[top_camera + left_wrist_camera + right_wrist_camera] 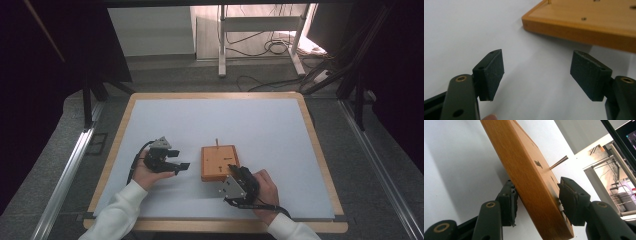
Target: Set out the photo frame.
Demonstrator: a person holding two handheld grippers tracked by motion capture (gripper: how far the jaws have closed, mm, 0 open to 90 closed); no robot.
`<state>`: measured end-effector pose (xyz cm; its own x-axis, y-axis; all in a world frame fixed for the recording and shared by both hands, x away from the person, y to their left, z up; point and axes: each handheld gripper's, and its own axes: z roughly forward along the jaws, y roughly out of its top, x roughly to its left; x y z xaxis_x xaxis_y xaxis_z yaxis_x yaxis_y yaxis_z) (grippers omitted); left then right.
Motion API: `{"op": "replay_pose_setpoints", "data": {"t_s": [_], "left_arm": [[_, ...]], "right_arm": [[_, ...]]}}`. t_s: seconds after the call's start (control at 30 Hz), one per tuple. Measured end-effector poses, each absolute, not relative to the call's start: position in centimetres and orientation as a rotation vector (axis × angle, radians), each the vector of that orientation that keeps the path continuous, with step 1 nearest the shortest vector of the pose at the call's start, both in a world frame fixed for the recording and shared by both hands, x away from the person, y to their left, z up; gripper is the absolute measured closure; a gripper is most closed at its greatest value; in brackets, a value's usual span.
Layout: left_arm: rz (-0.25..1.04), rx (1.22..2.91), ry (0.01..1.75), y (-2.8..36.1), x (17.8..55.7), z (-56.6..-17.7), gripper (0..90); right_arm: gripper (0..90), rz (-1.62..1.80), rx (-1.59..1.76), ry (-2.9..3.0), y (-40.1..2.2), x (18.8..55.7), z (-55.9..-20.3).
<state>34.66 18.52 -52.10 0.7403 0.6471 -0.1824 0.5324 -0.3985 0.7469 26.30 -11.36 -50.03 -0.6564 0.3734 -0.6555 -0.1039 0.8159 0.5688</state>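
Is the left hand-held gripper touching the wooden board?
Apart. In the left gripper view the left hand-held gripper has its jaws open over bare white table, with a clear gap to the wooden board ahead.

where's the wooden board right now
In the high view the wooden board lies near the white table's front middle, its near right corner clamped by the right gripper.

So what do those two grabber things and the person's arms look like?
Both the left gripper and the right gripper are black, each with two flat dark pads and small brass-ringed holes. Each carries a grey three-cornered plate and trails a black cable. The sleeves are white.
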Motion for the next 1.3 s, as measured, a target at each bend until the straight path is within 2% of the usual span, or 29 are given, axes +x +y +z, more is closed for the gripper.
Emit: {"op": "replay_pose_setpoints", "data": {"t_s": [0.1,1.3], "left_arm": [[0.200,2.085,0.884,18.8,34.4,-52.0,26.4],[0.165,2.123,0.893,18.4,34.5,-52.9,25.4]], "right_arm": [[50.4,0.734,0.198,2.176,-11.4,26.3,-50.0],[55.7,0.755,0.168,2.209,-11.5,28.0,-48.0]]}}
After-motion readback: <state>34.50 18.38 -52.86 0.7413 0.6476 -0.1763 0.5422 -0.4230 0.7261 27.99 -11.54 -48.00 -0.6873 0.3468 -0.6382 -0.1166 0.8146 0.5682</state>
